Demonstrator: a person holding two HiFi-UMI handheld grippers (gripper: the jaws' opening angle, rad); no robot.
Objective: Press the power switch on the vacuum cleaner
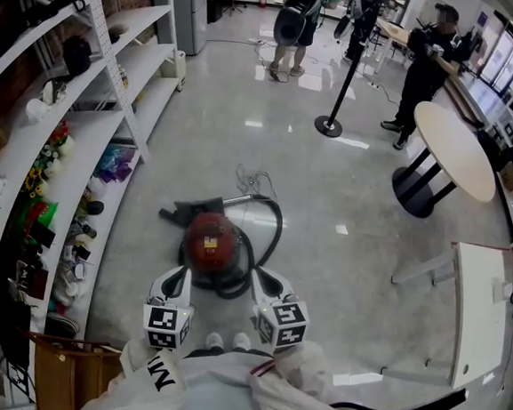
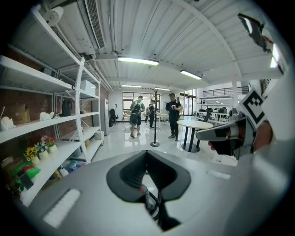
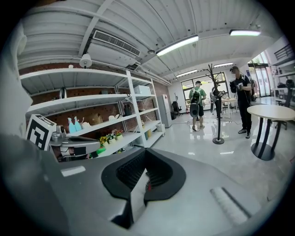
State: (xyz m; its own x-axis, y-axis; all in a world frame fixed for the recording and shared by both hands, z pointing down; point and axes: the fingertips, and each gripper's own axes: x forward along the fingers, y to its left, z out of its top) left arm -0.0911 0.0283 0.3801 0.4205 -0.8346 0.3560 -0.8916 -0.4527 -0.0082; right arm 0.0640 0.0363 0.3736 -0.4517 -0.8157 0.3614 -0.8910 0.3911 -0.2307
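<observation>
A shelving rack, cut off by the frame's left edge, stands left of the red canister vacuum cleaner on the floor. The vacuum's dark floor head points away toward the rack. The black hose loops round its right. No power switch can be made out. Just short of the vacuum, the left tongs and right tongs hover pinched together, empty.

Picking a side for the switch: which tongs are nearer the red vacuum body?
Left, seemingly. Left tongs hover at the near-left edge of the vacuum body; right tongs hover by the hose on its right.
</observation>
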